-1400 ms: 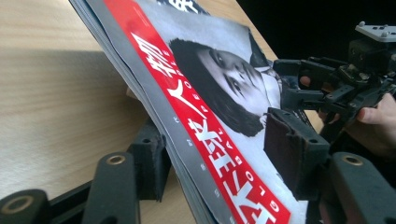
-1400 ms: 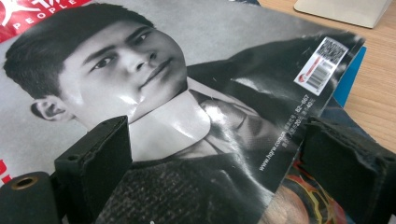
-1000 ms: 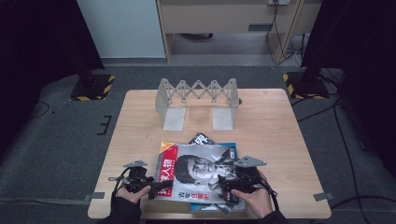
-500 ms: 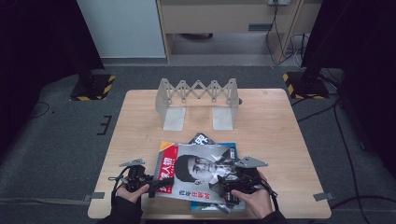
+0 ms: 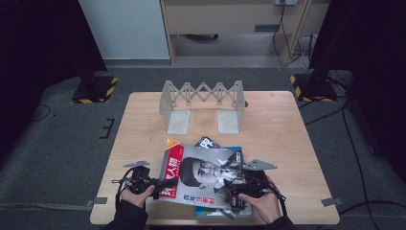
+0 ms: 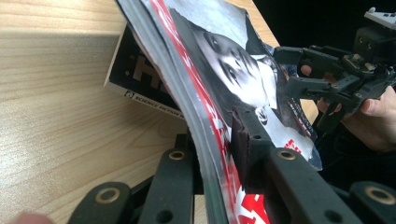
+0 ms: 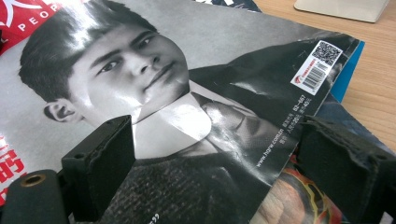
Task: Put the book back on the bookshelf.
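Observation:
A magazine (image 5: 206, 172) with a black-and-white portrait cover and a red band lies on top of a small stack near the table's front edge. My left gripper (image 5: 155, 184) is at its left edge. In the left gripper view the jaws have just been closing, and the pads (image 6: 243, 135) now press on the raised spine edge of the magazine (image 6: 224, 70). My right gripper (image 5: 239, 189) rests over the magazine's right part. Its jaws stand wide apart above the cover (image 7: 163, 70), so the right gripper (image 7: 215, 135) is open and grips nothing.
A grey accordion-style book rack (image 5: 203, 103) stands at the back of the wooden table (image 5: 287, 129). Under the magazine lie a dark book (image 6: 140, 79) and a blue-edged book (image 5: 225, 211). A person's hands hold both grippers at the front edge.
My left gripper has slid right to the magazine's left edge and closed on it, and that edge now sits slightly lifted. The right gripper has stayed where it was.

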`<state>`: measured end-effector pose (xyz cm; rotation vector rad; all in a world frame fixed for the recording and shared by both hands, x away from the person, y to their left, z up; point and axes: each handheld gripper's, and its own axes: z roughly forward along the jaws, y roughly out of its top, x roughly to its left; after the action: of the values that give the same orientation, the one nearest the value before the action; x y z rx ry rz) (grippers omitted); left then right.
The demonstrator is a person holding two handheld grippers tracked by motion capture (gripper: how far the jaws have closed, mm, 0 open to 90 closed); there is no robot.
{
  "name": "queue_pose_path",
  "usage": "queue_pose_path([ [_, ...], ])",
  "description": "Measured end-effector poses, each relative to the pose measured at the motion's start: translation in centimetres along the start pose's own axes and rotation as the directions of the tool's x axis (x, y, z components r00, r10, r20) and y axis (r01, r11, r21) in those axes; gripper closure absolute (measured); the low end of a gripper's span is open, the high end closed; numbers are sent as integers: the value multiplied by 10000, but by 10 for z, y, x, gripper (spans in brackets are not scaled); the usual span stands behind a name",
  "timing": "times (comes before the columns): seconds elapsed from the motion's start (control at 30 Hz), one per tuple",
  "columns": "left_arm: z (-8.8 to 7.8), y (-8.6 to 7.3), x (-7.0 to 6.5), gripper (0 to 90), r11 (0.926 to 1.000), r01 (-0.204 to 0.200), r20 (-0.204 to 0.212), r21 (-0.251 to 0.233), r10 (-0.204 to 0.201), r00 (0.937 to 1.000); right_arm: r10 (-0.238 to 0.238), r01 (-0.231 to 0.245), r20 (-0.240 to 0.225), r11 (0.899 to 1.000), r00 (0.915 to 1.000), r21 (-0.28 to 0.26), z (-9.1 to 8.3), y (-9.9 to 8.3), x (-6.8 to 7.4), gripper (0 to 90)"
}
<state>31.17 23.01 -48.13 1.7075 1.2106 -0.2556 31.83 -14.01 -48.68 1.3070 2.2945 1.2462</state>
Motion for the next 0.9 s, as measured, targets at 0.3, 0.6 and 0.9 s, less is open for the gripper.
queue_pose_path([
  [0.3, -5, 9, -6, 822, 9992, 297, 138, -269, -293, 9995, 324, -321, 217, 9993, 9992, -165, -8, 4, -15, 116],
  [0.6, -10, 20, -13, 849, 9987, 166, 188, -489, -157, 9997, 560, -520, 975, 9977, 9937, -431, -21, 6, -43, 117],
  [0.9, -14, 43, -26, 858, 9938, 91, 500, -1112, -36, 9987, 938, -825, 1923, 9944, 9768, -658, -38, 3, -78, 110],
])
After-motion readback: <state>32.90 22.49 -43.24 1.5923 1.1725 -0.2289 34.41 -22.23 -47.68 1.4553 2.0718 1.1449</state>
